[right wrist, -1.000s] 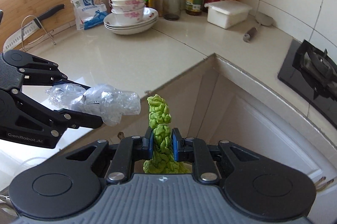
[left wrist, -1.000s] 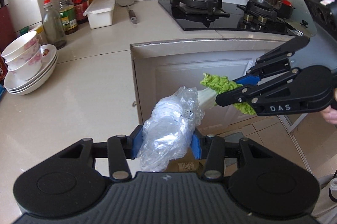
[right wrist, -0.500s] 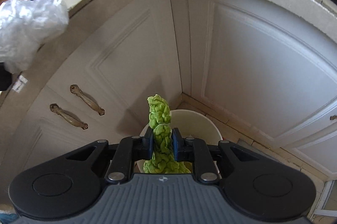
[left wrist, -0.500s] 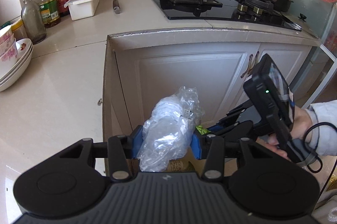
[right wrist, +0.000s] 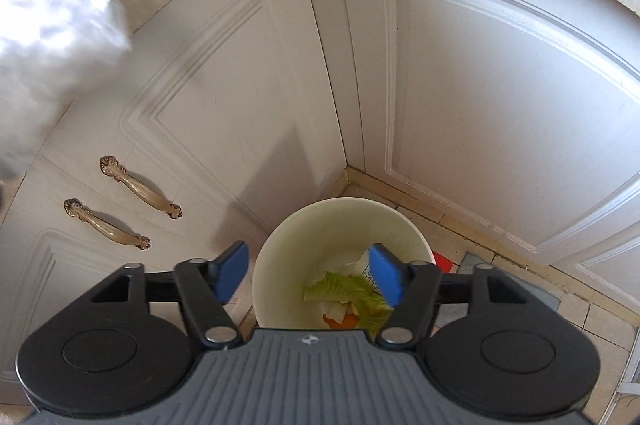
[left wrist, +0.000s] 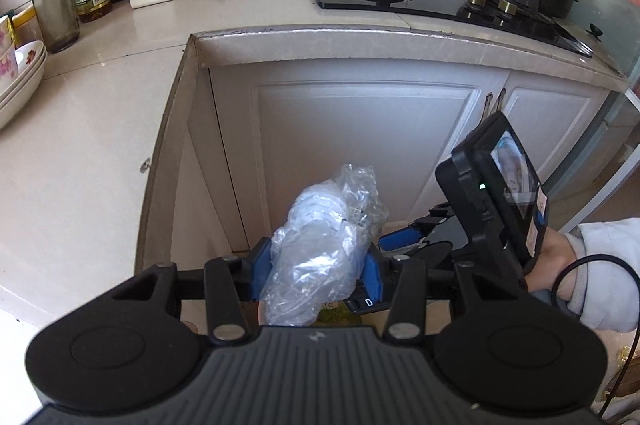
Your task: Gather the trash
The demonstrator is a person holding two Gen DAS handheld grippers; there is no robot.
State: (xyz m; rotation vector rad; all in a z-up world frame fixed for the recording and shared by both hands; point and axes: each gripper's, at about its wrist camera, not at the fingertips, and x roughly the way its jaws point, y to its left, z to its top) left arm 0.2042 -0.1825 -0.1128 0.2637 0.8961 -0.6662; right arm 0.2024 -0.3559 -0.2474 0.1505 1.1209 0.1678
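Lettuce leaf lies inside the cream trash bin at lower centre, and the right gripper above it is opening, nothing between its jaws. Left gripper clamps a crumpled plastic bottle, lower centre.

Bright daylight, fisheye-warped edges, slight blur

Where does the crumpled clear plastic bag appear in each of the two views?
Left wrist view: crumpled clear plastic bag at lower centre, clamped in the left hand-held gripper.
Right wrist view: same bag, blurred, at the upper left edge.
Shared landmark: the white panelled cabinet door.
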